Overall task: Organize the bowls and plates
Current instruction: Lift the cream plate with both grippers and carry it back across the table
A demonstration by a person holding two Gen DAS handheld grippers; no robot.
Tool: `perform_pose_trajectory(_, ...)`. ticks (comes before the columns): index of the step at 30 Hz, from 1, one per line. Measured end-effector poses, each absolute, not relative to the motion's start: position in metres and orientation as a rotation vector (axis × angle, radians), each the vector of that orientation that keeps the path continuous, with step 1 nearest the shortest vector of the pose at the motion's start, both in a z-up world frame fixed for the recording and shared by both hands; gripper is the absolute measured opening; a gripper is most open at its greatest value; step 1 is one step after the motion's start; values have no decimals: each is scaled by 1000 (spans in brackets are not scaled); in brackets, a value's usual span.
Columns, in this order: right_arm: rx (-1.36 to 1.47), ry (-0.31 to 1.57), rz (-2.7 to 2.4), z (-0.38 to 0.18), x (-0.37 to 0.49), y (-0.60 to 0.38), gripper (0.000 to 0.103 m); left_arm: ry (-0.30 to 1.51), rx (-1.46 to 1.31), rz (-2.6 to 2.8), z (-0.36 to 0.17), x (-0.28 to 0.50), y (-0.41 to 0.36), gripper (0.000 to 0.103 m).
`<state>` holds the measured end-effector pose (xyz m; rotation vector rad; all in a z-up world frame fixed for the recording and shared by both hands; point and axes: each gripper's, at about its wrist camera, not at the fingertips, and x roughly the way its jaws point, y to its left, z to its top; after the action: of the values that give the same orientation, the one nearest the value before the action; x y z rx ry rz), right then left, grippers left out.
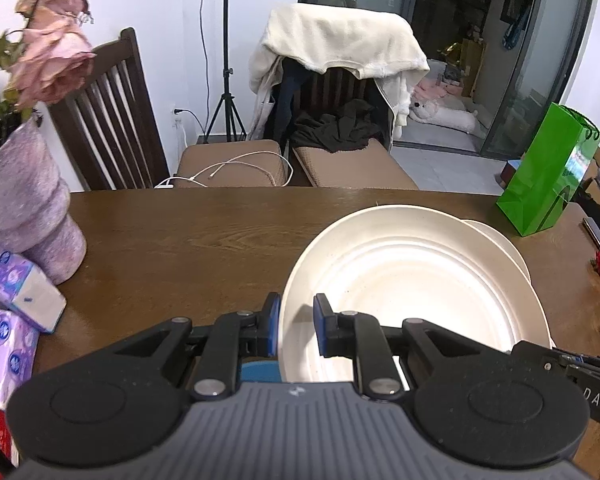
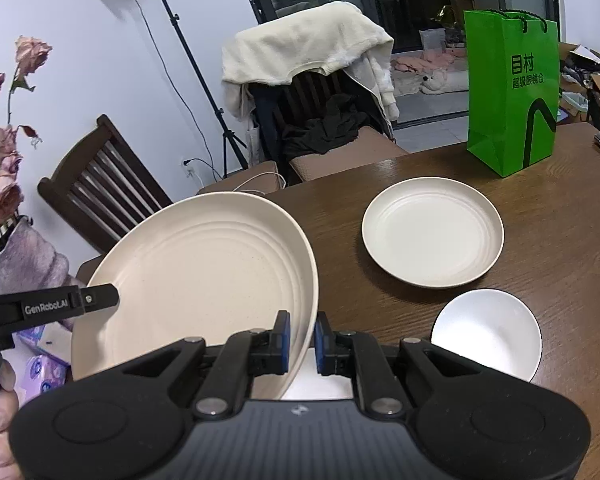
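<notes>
I have both the left gripper [image 1: 297,322] and right gripper [image 2: 302,340] clenched on opposite rims of the raised plate [image 2: 204,276]; it should stay level and settle squarely onto the second plate [image 2: 432,232] far right.

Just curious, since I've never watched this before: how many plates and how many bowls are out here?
Round cream ridged plates: 2, the held plate and the plate on the table
Round white bowls: 1, the white bowl
Total: 3
</notes>
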<state>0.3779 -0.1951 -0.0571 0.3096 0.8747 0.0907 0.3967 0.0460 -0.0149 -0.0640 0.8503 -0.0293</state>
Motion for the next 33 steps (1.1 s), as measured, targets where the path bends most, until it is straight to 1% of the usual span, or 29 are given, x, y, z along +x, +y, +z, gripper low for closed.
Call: perform_pose_trajectory(33, 264, 864, 213, -38, 284, -181, 12, 804, -128, 81, 2, 268, 63, 18)
